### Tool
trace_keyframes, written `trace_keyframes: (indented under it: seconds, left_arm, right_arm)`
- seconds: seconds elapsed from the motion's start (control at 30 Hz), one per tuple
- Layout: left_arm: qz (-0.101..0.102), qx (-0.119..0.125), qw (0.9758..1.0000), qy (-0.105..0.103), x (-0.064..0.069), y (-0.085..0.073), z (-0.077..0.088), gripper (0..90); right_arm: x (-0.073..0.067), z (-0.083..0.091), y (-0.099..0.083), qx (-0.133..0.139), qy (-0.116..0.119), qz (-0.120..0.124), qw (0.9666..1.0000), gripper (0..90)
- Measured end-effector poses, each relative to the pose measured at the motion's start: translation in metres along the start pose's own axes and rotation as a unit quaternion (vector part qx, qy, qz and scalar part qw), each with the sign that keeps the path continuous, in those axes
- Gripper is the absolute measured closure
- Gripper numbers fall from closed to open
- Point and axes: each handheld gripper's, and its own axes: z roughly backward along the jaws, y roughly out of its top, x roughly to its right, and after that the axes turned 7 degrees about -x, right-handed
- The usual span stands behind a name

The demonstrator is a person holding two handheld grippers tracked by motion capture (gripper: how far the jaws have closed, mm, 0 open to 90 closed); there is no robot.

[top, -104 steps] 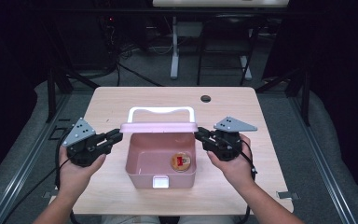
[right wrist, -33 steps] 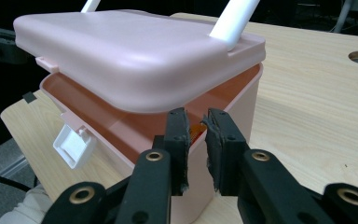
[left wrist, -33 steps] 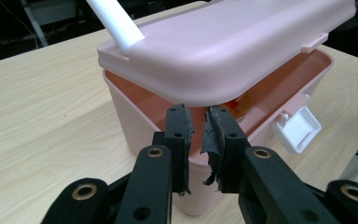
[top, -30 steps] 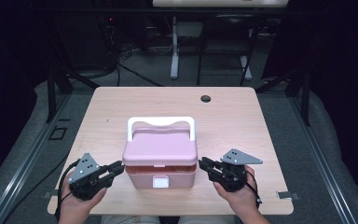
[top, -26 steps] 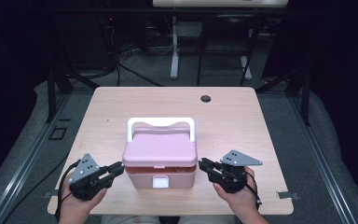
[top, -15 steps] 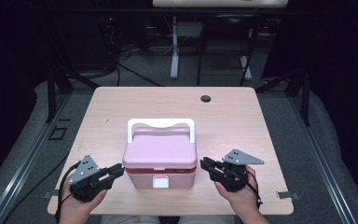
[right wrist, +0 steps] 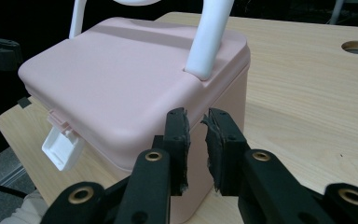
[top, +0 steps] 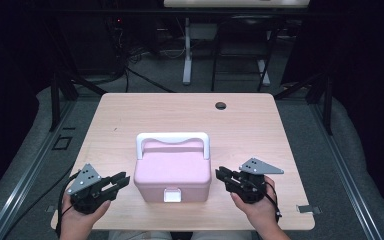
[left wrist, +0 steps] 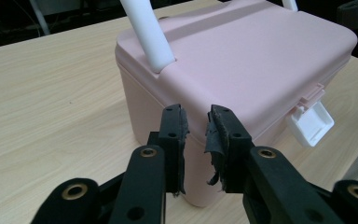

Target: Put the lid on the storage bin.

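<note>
A pink box (top: 172, 172) with a white handle (top: 173, 137) stands near the table's front edge, its lid down. Its white latch (top: 172, 195) hangs at the front, flipped outward. My left gripper (top: 124, 179) sits just left of the box, pointing at its side without touching. In the left gripper view the box (left wrist: 251, 60) lies right behind my gripper (left wrist: 197, 116), whose jaws are nearly together around nothing. My right gripper (top: 219, 174) sits just right of the box. The right gripper view shows the box (right wrist: 121, 79) and latch (right wrist: 61, 144) beyond the gripper (right wrist: 196, 119), also narrow and empty.
The wooden table (top: 180, 110) has a round cable hole (top: 221, 105) at its far side. A small metal clip (top: 305, 208) sticks out at the front right edge. Dark floor, cables and table legs lie beyond.
3.5 s ago the box stood open with an orange-red thing inside and both grippers beside its rim. Now the lid is down and both grippers sit lower, nearer the front edge.
</note>
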Motion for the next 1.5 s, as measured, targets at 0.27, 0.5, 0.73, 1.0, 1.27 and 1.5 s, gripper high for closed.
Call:
trace_keyframes:
  seconds: [0.27,0.5,0.73,1.0,1.27,1.5]
  left_arm:
    - [0.012,0.005,0.9999,0.007,-0.007,0.000,-0.003,65.0]
    - [0.019,0.000,0.9996,0.022,-0.015,0.003,-0.007,59.2]
    - [0.025,0.000,0.9993,0.027,-0.022,0.010,-0.011,55.7]
    - [0.033,0.001,0.9988,0.035,-0.033,0.021,-0.023,52.7]
    - [0.055,-0.008,0.9974,0.045,-0.047,0.020,-0.038,50.1]
    - [0.063,-0.015,0.9964,0.055,-0.056,0.011,-0.044,49.1]
  right_arm:
    - [0.006,-0.002,0.003,-0.003,0.000,-0.010,0.9999,73.8]
    - [0.014,-0.002,0.007,0.005,-0.009,-0.022,0.9997,72.0]
    - [0.021,-0.003,0.009,0.011,-0.019,-0.028,0.9994,68.7]
    - [0.030,-0.006,0.012,0.018,-0.032,-0.035,0.9987,64.7]
    - [0.038,-0.012,0.017,0.022,-0.048,-0.041,0.9977,58.7]
    - [0.046,-0.017,0.013,0.015,-0.065,-0.042,0.9969,55.7]
